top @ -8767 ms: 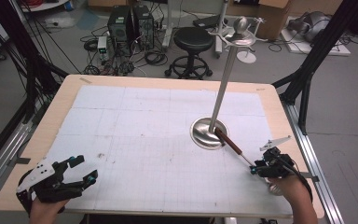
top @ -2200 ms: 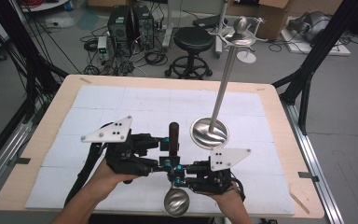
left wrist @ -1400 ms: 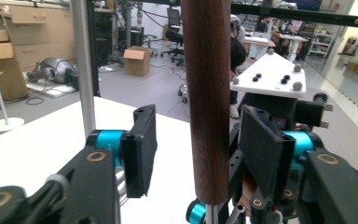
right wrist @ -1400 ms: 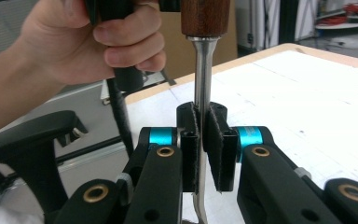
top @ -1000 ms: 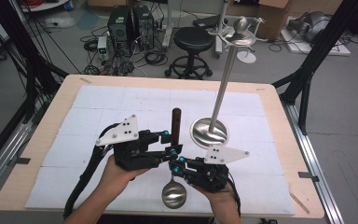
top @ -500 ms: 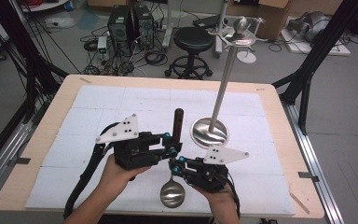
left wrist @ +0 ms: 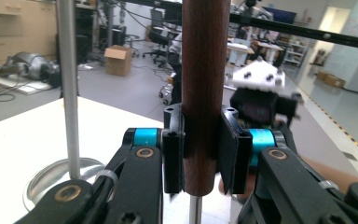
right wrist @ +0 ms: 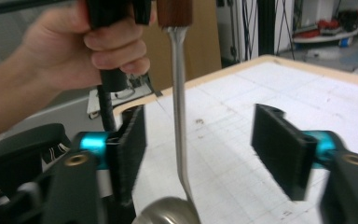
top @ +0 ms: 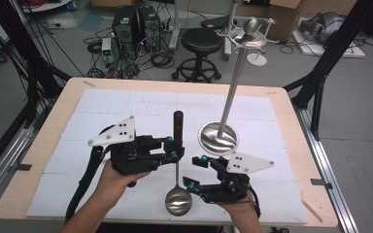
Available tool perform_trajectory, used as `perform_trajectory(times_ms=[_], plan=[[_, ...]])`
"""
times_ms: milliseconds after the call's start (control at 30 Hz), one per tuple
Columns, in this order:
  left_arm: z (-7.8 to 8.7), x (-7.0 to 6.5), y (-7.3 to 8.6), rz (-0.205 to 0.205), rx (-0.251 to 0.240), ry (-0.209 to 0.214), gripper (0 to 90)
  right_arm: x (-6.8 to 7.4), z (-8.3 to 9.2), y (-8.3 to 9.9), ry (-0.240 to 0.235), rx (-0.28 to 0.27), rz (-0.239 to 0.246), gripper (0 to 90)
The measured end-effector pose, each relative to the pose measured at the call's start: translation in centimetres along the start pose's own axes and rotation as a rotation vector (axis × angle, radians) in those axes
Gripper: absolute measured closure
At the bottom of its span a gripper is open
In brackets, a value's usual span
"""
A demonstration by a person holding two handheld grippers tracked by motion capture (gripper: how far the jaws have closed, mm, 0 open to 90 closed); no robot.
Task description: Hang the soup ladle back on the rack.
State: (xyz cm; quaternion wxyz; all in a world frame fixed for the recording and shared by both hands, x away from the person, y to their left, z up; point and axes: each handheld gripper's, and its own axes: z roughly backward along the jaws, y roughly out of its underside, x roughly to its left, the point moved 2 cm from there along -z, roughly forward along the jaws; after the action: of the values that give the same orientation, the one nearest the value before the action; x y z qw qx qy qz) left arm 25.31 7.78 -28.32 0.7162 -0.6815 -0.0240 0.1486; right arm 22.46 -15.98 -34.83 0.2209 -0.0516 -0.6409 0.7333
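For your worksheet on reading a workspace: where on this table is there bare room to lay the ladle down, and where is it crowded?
Free: the white mat's far left stretch, between the table's left edge and the stand; also the right strip beyond the stand's base. Crowded: the near middle, where the left gripper holds the ladle upright beside the open right gripper.

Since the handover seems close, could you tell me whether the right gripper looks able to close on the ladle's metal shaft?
Probably yes: the right gripper is open, and the ladle shaft hangs between its jaws with nothing blocking.
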Motion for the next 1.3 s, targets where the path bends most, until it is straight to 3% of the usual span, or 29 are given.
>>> perform_trajectory(times_ms=[200,367,567,767,1133,1300], plan=[[-0.1,-0.1,0.2,-0.009,0.010,0.041,73.5,-0.3,2.5,-1.7,-0.014,-0.073,0.028,16.5],[-0.5,-0.3,0.4,-0.018,0.028,0.082,73.4,-0.3,3.7,-4.2,-0.050,-0.137,0.065,16.5],[-0.7,-0.4,0.6,-0.023,0.045,0.105,73.4,-0.4,4.1,-6.4,-0.083,-0.138,0.095,17.6],[-0.9,-0.4,0.7,-0.020,0.041,0.110,73.4,-0.4,3.5,-7.6,-0.099,-0.129,0.123,22.4],[-1.2,-0.3,0.9,-0.034,0.060,0.110,73.4,0.1,0.9,-9.5,-0.187,-0.100,0.153,36.5],[-1.2,-0.4,0.9,-0.032,0.058,0.114,73.4,0.0,0.0,-9.9,-0.208,-0.088,0.141,41.8]])
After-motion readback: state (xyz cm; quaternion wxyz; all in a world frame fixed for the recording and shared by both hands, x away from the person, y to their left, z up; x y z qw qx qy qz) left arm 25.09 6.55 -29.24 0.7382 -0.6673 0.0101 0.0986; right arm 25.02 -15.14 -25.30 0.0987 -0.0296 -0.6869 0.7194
